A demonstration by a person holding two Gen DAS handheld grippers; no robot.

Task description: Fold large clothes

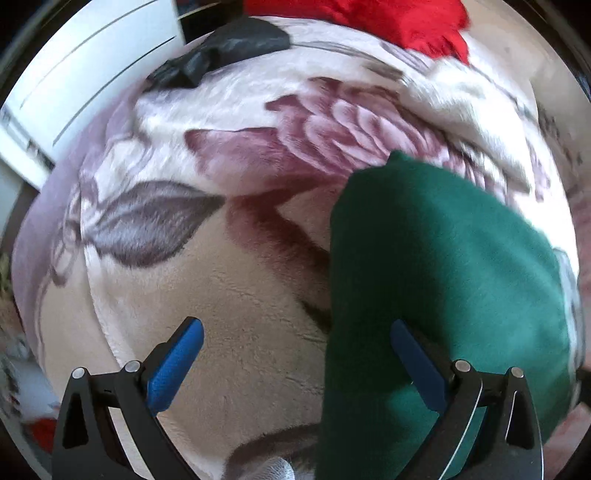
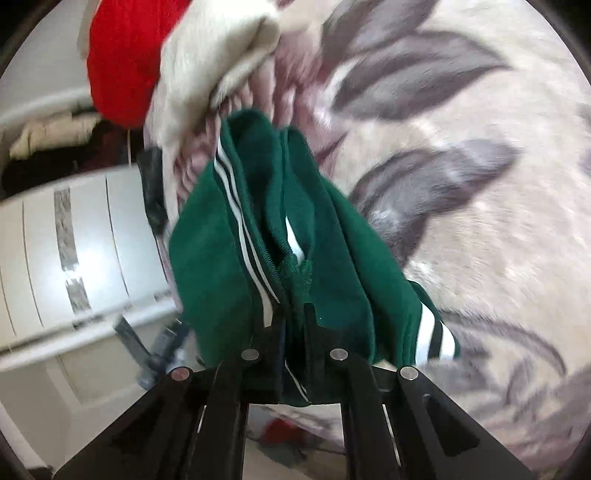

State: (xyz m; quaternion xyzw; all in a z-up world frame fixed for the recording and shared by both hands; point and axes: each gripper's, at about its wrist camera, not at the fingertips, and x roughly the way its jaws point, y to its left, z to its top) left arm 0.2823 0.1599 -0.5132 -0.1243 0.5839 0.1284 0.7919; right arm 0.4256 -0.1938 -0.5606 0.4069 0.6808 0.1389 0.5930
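A dark green garment (image 1: 443,266) with white stripes lies over a flowered blanket (image 1: 229,280) on a bed. My left gripper (image 1: 295,332) points steeply down at the blanket and stands open; its right blue finger (image 1: 410,354) is over the garment's left edge, and nothing is pinched. In the right wrist view the green garment (image 2: 295,229) is bunched along its zipper. My right gripper (image 2: 293,314) is shut on that fabric, its fingertips buried in the folds.
A red garment (image 1: 388,18) lies at the far end of the bed, with a pale cloth (image 2: 221,55) beside it. A black bag (image 1: 229,48) sits at the blanket's far left. A white cabinet (image 2: 74,251) stands beside the bed.
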